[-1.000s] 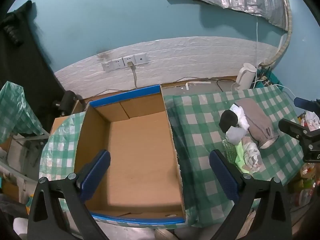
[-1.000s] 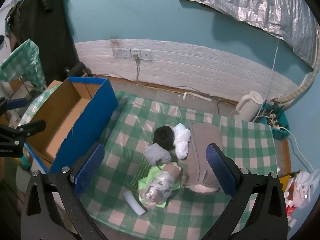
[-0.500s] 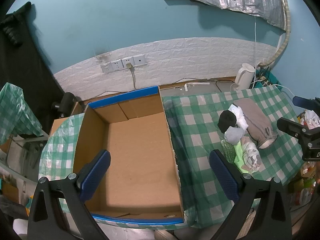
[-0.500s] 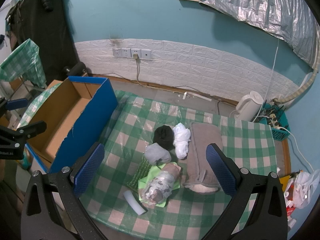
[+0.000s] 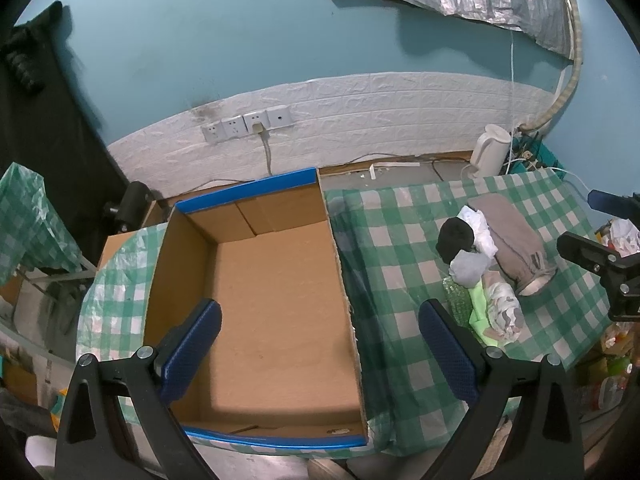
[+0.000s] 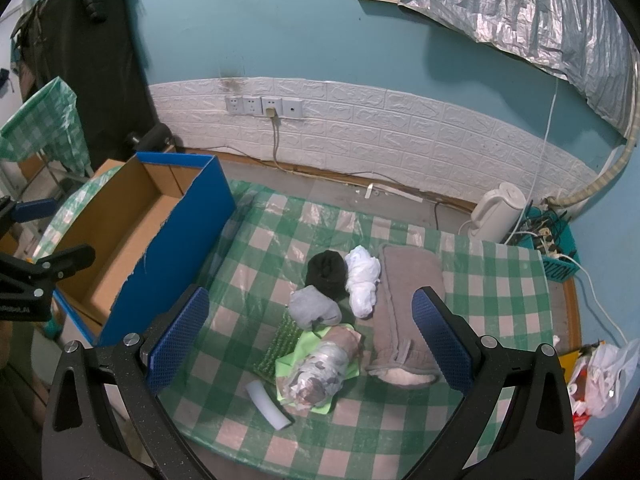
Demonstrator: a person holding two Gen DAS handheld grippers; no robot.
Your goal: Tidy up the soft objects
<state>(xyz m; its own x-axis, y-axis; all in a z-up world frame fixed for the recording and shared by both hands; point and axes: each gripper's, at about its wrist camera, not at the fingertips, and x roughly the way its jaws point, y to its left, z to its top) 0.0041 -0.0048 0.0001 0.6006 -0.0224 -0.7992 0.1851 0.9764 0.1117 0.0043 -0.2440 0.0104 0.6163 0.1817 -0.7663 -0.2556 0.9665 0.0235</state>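
Note:
A pile of soft things lies on the green checked table (image 6: 260,248): a black sock ball (image 6: 326,270), a white bundle (image 6: 362,280), a grey sock ball (image 6: 314,306), a folded grey-brown cloth (image 6: 408,300), a patterned roll (image 6: 320,372) on a lime cloth, a green scrubby pad (image 6: 282,344) and a white tube (image 6: 266,400). My right gripper (image 6: 310,340) hovers open above the pile, holding nothing. My left gripper (image 5: 320,352) hangs open over the cardboard box (image 5: 276,288), whose inside shows only bare cardboard. The same pile (image 5: 480,264) sits right of the box.
The box has blue outer walls (image 6: 172,252) and stands left of the pile. A white kettle (image 6: 496,212) and a teal basket of cables (image 6: 552,244) sit by the back wall. A white plastic bag (image 6: 600,376) lies off the table's right edge.
The left wrist view has drifted slightly, so the box and pile sit a little lower-left in it. The right gripper has barely moved. Both stay open.

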